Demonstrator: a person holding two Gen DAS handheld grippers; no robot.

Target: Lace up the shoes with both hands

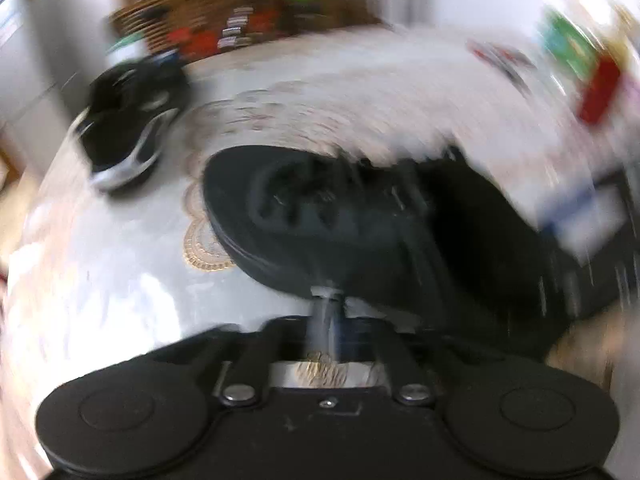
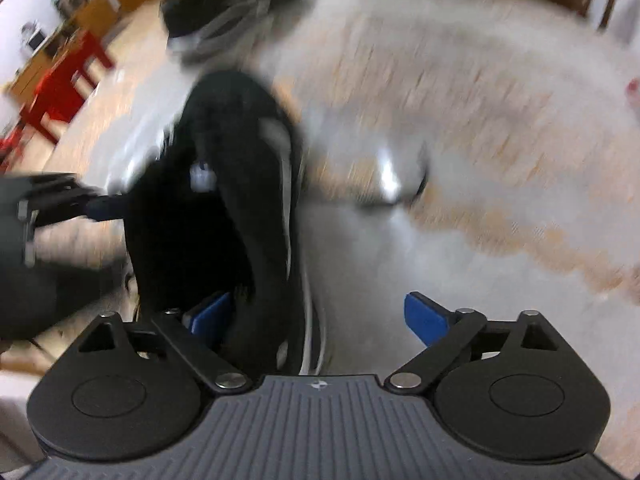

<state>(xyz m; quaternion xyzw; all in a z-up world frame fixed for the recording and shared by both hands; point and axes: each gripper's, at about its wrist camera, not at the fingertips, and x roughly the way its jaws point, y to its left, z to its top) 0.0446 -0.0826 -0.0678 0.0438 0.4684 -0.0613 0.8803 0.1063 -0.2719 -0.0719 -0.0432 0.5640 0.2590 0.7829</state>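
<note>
In the left wrist view, heavily smeared by motion, the near shoe (image 1: 320, 216) is seen lying just ahead of the left gripper (image 1: 326, 312). The gripper's fingers are shown drawn together into one narrow stem, closed tight, with the tips at the shoe's nearest edge. Whether a lace is pinched between them cannot be told (the blur hides anything that thin). A second black shoe (image 1: 124, 136) with a pale sole is seen well beyond the near shoe, toward the far left of the table (image 1: 100, 272), whose cloth carries a gold lace pattern.

In the right wrist view the near shoe (image 2: 224, 208) is seen lengthwise, running away from the camera, with a small white tag on its upper. The right gripper (image 2: 320, 320) is held over the shoe's nearest end with its blue pads (image 2: 426, 320) spread wide; one pad lies against the shoe's side and the other stands apart over bare cloth, so nothing is gripped. The left gripper (image 2: 92, 204) is seen reaching in against the opposite side of the shoe. The second shoe (image 2: 224, 12) is seen beyond the near shoe's far end.

The step in hand is judged to be an early one: the shoe is being approached from both sides and a lace end is being sought. For the next move the right gripper would need to be brought in over the eyelet row and closed on a free lace end, while the shoe is steadied by the left.
</note>
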